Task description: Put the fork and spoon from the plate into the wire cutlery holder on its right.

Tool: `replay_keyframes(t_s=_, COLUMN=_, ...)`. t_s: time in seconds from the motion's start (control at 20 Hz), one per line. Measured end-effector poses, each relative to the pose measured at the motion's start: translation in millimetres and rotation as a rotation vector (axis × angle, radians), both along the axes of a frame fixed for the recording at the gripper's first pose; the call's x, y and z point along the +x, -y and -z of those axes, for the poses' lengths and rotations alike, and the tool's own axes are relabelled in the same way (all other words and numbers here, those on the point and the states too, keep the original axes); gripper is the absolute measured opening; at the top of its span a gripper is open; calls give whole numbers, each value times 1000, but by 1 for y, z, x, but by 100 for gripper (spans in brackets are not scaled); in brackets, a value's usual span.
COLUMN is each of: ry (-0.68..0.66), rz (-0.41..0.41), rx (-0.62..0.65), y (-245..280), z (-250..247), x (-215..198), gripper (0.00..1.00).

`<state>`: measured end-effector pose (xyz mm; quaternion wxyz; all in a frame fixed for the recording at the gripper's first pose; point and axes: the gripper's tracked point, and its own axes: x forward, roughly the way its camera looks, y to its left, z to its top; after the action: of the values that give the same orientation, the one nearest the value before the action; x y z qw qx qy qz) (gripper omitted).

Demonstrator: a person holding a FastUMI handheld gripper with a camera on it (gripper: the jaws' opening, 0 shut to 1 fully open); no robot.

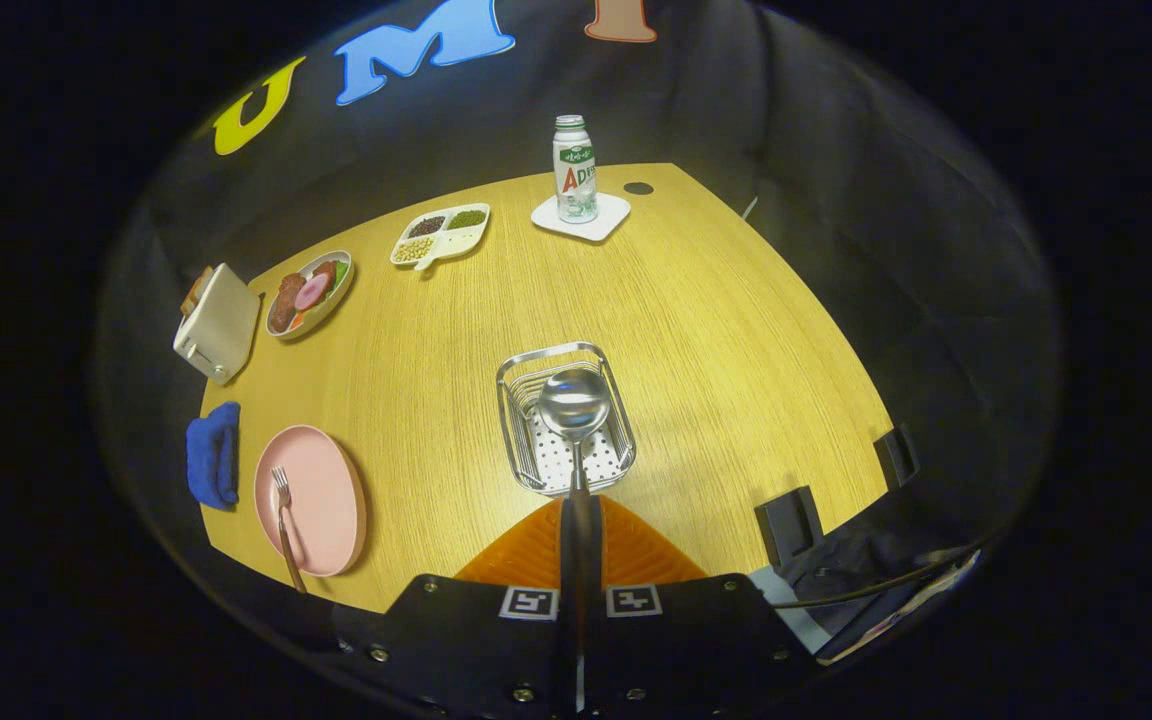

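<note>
gripper [579, 520] clamping spoon [573, 405] over wire cutlery holder [526, 455], fork [283, 515] on plate [326, 500]

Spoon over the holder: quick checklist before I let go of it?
1. Grip: gripper shut on the spoon handle: ok.
2. Bowl of the spoon lined up over the wire cutlery holder: ok.
3. Spoon low enough to drop in cleanly: cannot tell, height unclear in the gripper view.
4. Holder upright on the table, nothing else inside it: ok.
5. Fork on the pink plate, left of the holder, not yet moved: not ok.
</note>
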<state>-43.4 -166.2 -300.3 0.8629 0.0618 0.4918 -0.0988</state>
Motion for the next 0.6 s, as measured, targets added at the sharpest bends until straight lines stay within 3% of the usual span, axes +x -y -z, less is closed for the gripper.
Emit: replay_keyframes(t_s=0.6, ry=10, rz=-15, rx=7, y=0, z=-6, x=11, gripper=8)
